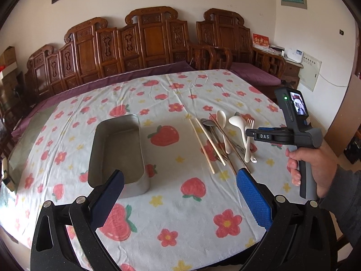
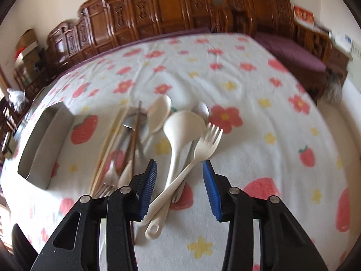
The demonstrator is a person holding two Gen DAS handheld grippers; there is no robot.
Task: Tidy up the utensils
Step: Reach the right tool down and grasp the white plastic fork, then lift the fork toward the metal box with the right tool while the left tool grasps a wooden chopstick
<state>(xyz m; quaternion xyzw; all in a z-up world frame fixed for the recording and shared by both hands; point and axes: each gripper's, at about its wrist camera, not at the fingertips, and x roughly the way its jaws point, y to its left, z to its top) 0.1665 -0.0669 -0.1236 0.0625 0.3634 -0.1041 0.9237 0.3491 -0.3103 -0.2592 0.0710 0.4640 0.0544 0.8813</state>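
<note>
A heap of utensils lies on the strawberry tablecloth (image 1: 180, 214): a cream fork (image 2: 203, 146), a cream ladle (image 2: 182, 126), a cream spoon (image 2: 158, 115), pale chopsticks (image 2: 110, 142), a metal spoon (image 2: 130, 122) and a metal fork (image 2: 106, 187). My right gripper (image 2: 179, 164) hovers low over the heap, open, with the fork and ladle handles between its blue pads (image 2: 208, 180) and untouched. An empty metal tray (image 1: 117, 149) sits to the left of the heap. My left gripper (image 1: 180, 172) is open and empty, just in front of the tray's near end.
Carved wooden benches (image 1: 146, 38) with purple cushions (image 1: 255, 74) run behind the table. A person's hand (image 1: 315, 171) holds the right gripper's handle at the table's right edge. Boxes (image 1: 9, 61) are stacked at the far left.
</note>
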